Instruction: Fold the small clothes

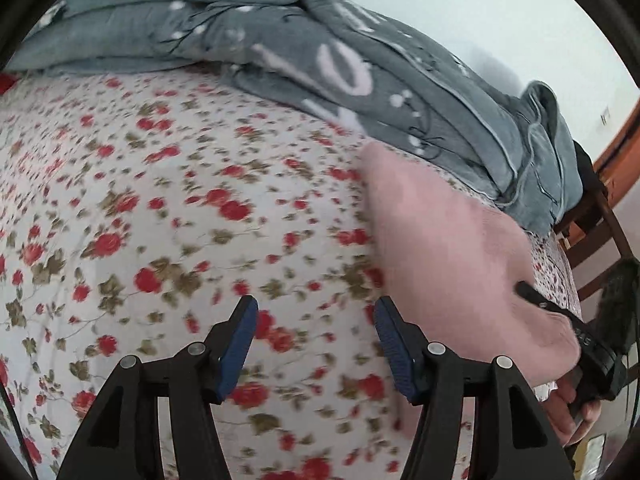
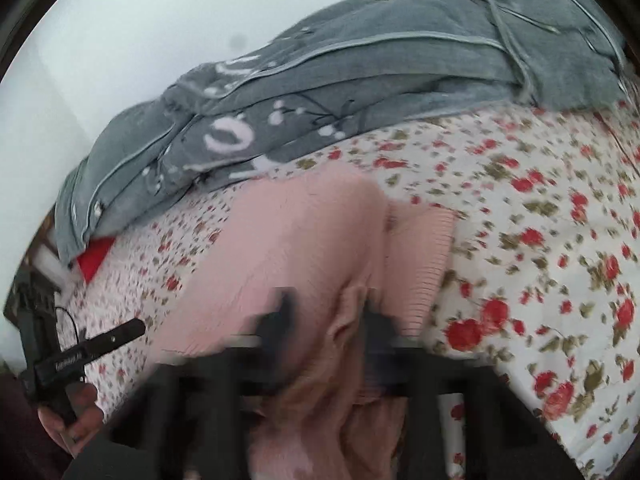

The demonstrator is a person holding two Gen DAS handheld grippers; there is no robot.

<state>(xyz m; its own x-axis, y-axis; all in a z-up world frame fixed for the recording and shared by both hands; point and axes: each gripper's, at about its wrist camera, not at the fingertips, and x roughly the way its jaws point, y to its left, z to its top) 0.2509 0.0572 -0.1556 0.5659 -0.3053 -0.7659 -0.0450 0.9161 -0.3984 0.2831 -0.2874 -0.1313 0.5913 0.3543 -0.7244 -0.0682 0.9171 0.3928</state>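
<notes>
A pink knit garment (image 1: 448, 248) lies on the floral bedsheet (image 1: 168, 200), right of my left gripper (image 1: 316, 344). The left gripper is open and empty, its blue pads over the sheet, its right pad beside the garment's edge. In the right wrist view the same pink garment (image 2: 288, 240) fills the centre, with a ribbed cuff (image 2: 424, 248) to the right. My right gripper (image 2: 326, 312) is blurred and shut on a bunched fold of the pink garment. The right gripper also shows in the left wrist view (image 1: 576, 332) at the garment's right edge.
A folded grey blanket (image 1: 360, 60) with white marks lies along the far side of the bed, also seen in the right wrist view (image 2: 320, 92). A wooden chair (image 1: 600, 216) stands past the bed's right edge. A red cloth (image 2: 94, 260) peeks from under the blanket.
</notes>
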